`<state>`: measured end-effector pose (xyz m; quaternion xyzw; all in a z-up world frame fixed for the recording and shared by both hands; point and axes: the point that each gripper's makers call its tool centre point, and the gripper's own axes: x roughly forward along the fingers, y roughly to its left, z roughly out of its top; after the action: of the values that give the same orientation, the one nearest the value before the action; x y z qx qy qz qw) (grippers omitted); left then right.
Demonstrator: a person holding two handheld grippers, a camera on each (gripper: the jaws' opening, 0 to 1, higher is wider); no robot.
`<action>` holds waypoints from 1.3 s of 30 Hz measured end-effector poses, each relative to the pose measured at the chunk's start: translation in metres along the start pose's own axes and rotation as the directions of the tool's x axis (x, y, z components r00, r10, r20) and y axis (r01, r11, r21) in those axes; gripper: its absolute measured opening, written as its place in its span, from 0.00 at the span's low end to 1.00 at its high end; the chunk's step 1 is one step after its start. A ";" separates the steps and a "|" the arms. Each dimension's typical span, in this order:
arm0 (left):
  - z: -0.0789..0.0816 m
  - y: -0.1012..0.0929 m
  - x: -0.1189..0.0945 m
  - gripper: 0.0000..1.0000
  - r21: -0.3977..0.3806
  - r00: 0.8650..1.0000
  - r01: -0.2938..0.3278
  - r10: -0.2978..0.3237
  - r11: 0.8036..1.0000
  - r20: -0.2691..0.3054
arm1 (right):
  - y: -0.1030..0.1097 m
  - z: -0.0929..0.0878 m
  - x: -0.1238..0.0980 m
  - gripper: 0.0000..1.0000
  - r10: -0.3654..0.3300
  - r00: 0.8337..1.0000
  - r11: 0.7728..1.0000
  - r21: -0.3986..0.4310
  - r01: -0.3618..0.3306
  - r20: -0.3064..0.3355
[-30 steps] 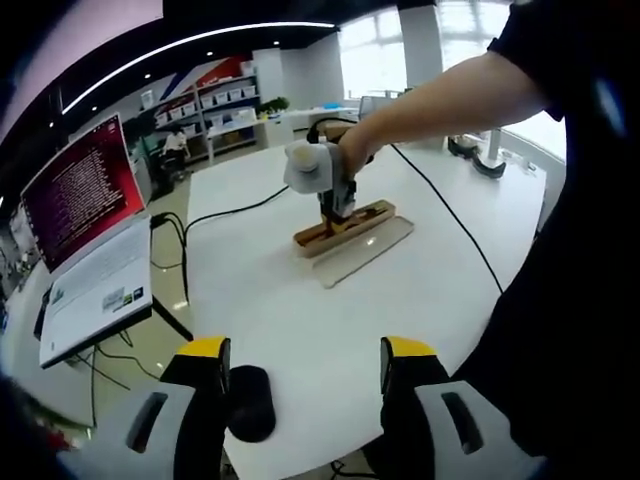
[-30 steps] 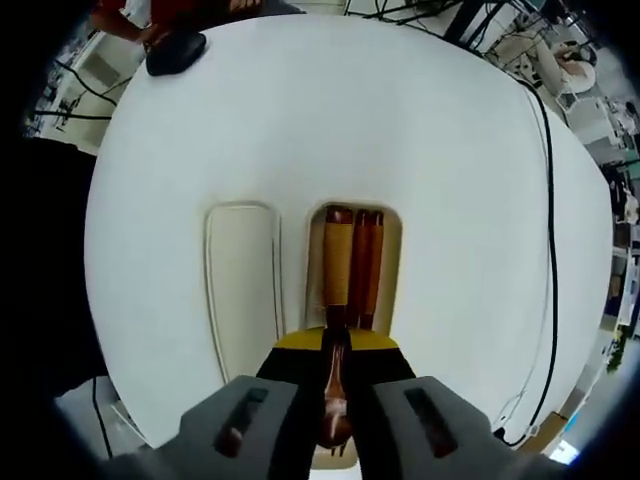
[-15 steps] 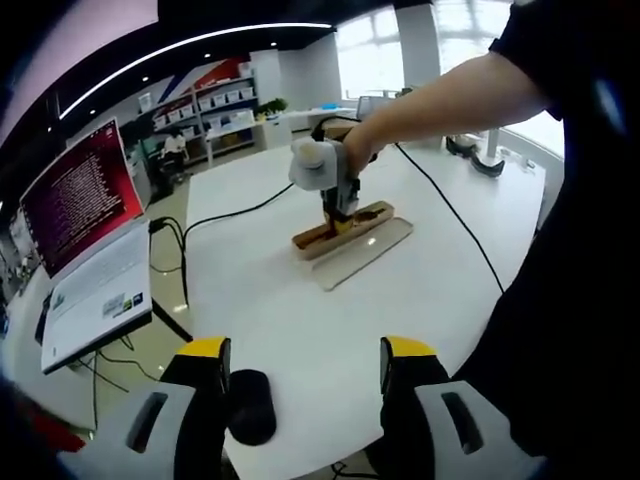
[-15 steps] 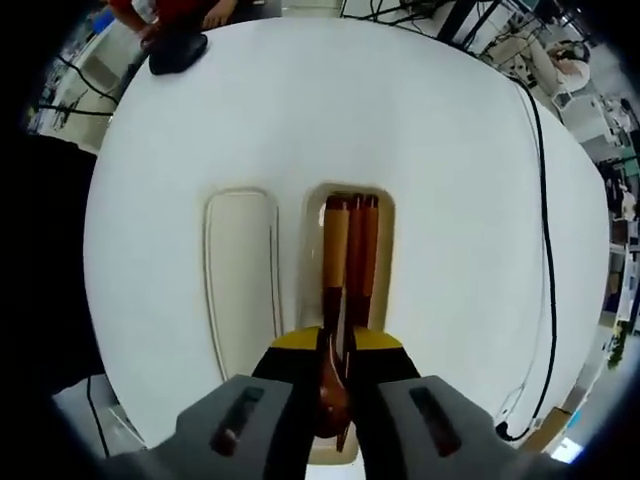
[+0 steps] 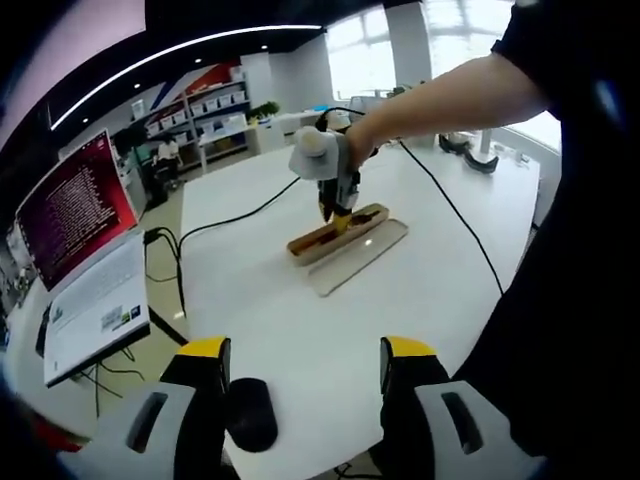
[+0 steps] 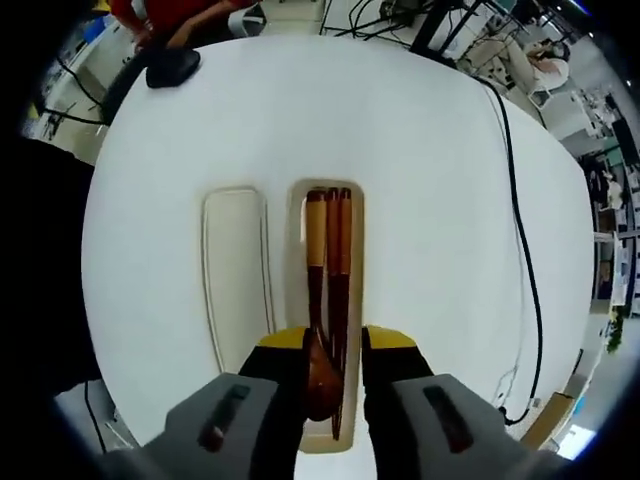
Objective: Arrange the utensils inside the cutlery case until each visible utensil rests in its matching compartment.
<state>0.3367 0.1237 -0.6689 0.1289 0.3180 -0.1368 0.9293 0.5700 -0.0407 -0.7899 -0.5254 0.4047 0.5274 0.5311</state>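
In the left gripper view, an open laptop with a red-lit screen (image 5: 75, 215) stands at the far left on a low stand beside the round white bench (image 5: 290, 320). Black cables (image 5: 215, 222) trail from it across the bench edge. A black oval computer mouse (image 5: 251, 421) lies on the near rim of the bench, just between the yellow-tipped jaws of the left gripper (image 5: 305, 360), which stand wide apart and hold nothing. Farther across the bench sits the long beige cutlery case (image 5: 335, 234) with its flat pale lid (image 5: 360, 257) lying just beside it. A person's bare forearm (image 5: 450, 95) reaches in from the right, holding the right gripper (image 5: 338, 207) over the case.

In the right gripper view, the pale lid (image 6: 236, 270) lies on the left, separate from the case (image 6: 325, 300) but just beside and parallel to it. Inside the case rest a dark brown wooden spoon (image 6: 318, 320) and a pair of dark brown wooden chopsticks (image 6: 340, 300), side by side along its length. The spoon's bowl lies between the yellow-tipped jaws of the right gripper (image 6: 337, 352); the jaws stand apart with a gap on either side of the utensils, gripping nothing. A thin black cable (image 6: 520, 230) curves along the right side of the bench.
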 end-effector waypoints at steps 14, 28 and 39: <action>-0.003 -0.001 -0.004 0.63 -0.002 1.000 -0.002 0.002 1.000 0.006 | -0.014 -0.023 -0.002 0.51 -0.084 0.996 0.994 0.071 0.083 0.011; -0.005 0.002 -0.006 0.64 -0.026 1.000 -0.005 0.006 1.000 0.029 | -0.012 -0.048 -0.024 0.67 -0.141 0.990 0.983 0.122 0.136 0.028; -0.002 0.004 -0.002 0.66 -0.009 0.999 0.010 -0.009 1.000 0.034 | -0.006 -0.082 -0.042 0.69 -0.167 0.986 0.964 0.213 0.158 0.026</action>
<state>0.3357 0.1287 -0.6687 0.1207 0.3033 -0.1418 0.9345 0.5809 -0.1270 -0.7575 -0.4860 0.4019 0.4478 0.6339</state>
